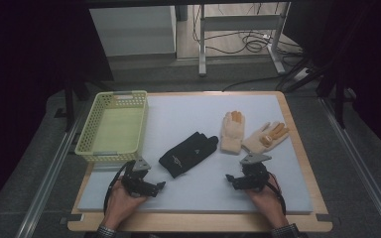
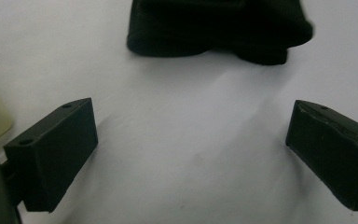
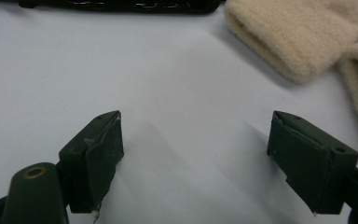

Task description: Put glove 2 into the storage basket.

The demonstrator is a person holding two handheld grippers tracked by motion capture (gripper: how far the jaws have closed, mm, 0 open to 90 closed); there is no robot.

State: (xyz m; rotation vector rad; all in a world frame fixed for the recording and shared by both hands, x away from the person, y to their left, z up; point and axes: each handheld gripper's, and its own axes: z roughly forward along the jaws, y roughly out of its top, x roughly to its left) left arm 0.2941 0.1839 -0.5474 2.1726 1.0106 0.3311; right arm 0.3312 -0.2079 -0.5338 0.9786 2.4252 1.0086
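- Nearest the camera in the high view, a person's two hands rest on the front edge of the pale grey foam mat (image 1: 188, 198), each holding a black two-jaw gripper pointed inward over the mat.
- The left gripper (image 1: 159, 186) sits just in front of the black fabric glove with a small white logo (image 1: 188, 152); its jaws stand wide apart with bare mat between them, and in the left gripper view the black glove's (image 2: 216, 28) cuff lies just ahead, apart from the jaws.
- The right gripper (image 1: 229, 178) lies in front and to the right of the black glove, its jaws likewise spread and holding nothing; in the right gripper view the ribbed cuff of a cream knitted glove (image 3: 284, 39) lies just beyond its right jaw.
- Both wrists lie low and level, a pose that looks like a ready stance ahead of a pick.
- Right of the black glove, the two cream knitted gloves with orange fingertips, one (image 1: 232, 130) and the other (image 1: 268, 136), lie flat side by side, cuffs towards the person, likely laid out for easy reach.
- Left of the black glove stands the pale yellow perforated plastic basket (image 1: 85, 133), holding nothing, probably where the gloves are meant to go.
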